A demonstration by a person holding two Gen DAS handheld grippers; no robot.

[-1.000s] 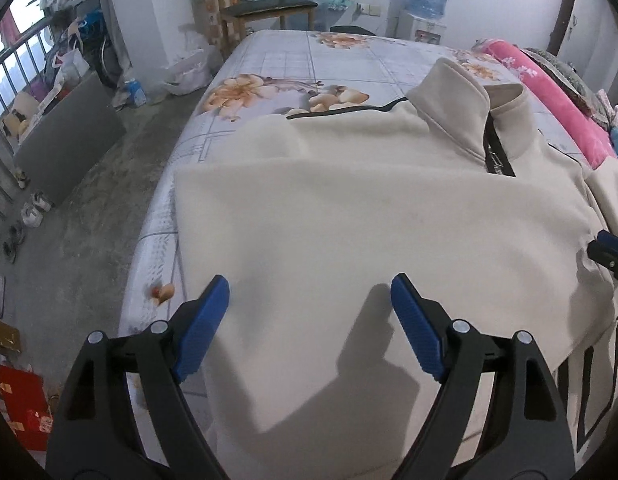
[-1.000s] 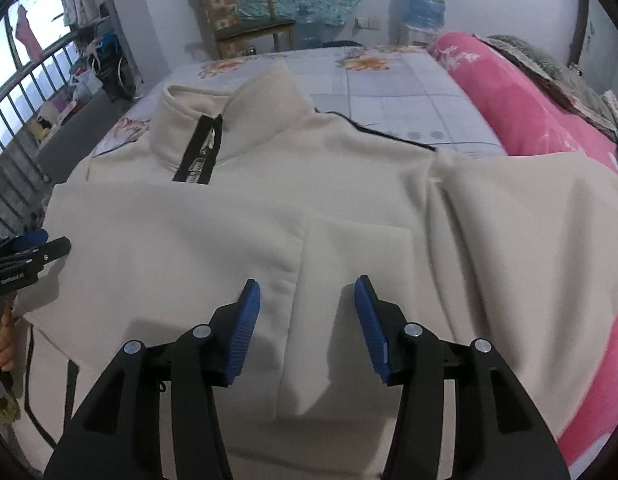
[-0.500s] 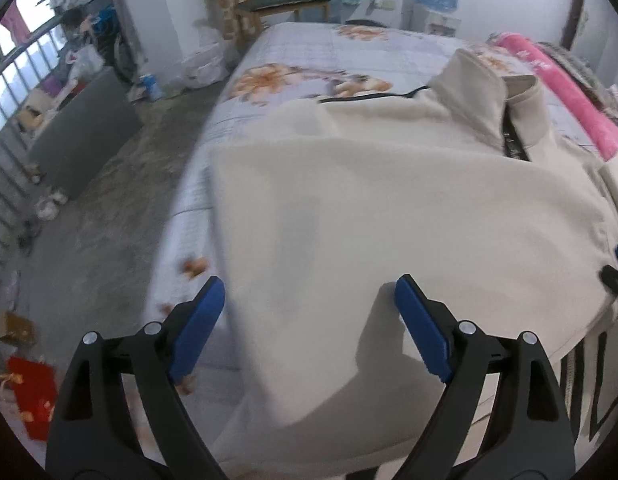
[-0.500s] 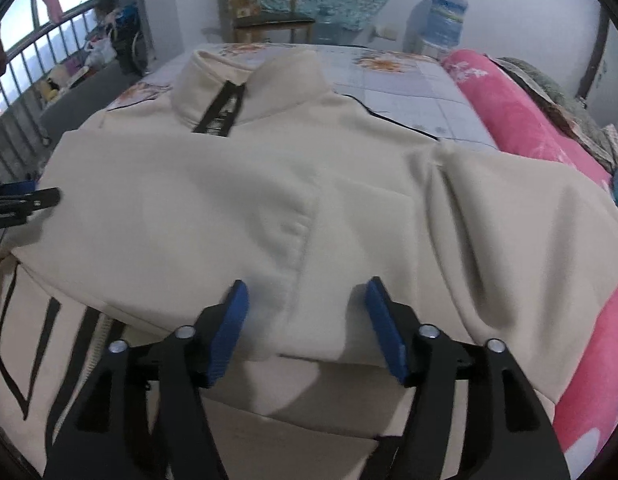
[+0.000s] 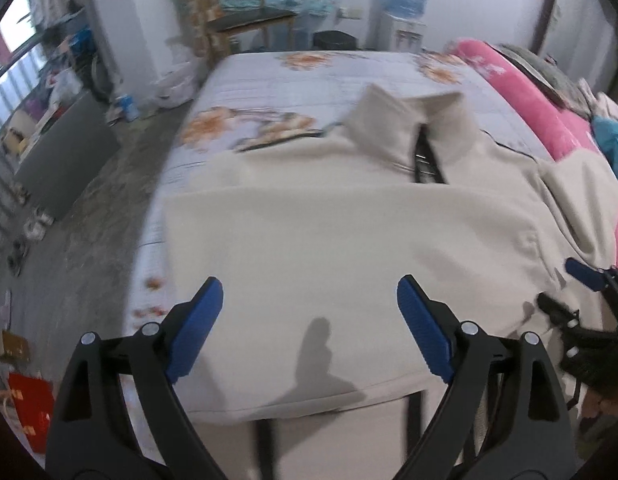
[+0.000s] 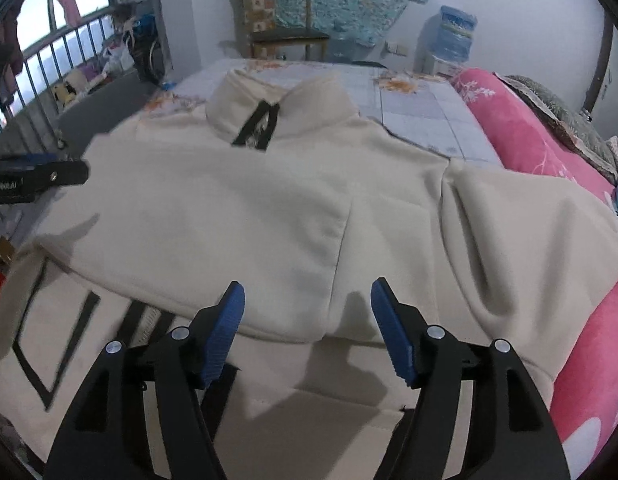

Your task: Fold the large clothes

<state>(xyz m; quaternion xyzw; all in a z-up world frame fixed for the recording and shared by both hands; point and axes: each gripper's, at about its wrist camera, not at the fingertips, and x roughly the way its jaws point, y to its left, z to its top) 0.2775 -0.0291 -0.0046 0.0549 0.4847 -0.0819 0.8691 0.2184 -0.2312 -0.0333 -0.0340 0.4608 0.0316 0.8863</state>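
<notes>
Both grippers have pulled back. We see the left gripper wide open and the right gripper open, both empty. Our sweater lies folded on the bed, collar at 12 o'clock. We can fold again.

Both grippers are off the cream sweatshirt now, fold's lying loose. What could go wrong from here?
1. The sweatshirt hangs toward the bed's near edge; its weight could drag the fold open.
2. The right sleeve sits bunched against the pink blanket, so the next fold may come out lopsided.
</notes>
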